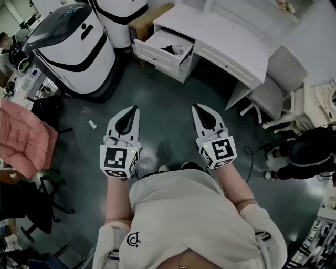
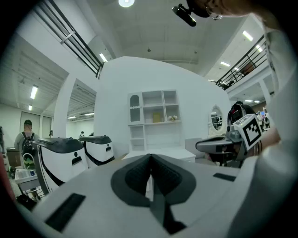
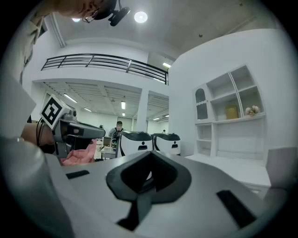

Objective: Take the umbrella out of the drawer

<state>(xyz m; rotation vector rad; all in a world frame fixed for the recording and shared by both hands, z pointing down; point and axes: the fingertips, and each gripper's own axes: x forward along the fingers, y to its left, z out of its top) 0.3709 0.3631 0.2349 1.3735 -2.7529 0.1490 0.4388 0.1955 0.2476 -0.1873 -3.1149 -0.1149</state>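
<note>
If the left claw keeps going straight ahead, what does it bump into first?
Probably the open white drawer; the shut left claw aims at it, with only floor between. Height is unclear.

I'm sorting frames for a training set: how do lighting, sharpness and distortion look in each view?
Head view: even light, sharp, a pale sheen on the dark floor. Left gripper view: strong fisheye with black corners, the ceiling lamp blown out, the left gripper close and soft. Right gripper view: same fisheye, glare at the round lamp, the balcony railing bowed.
</note>
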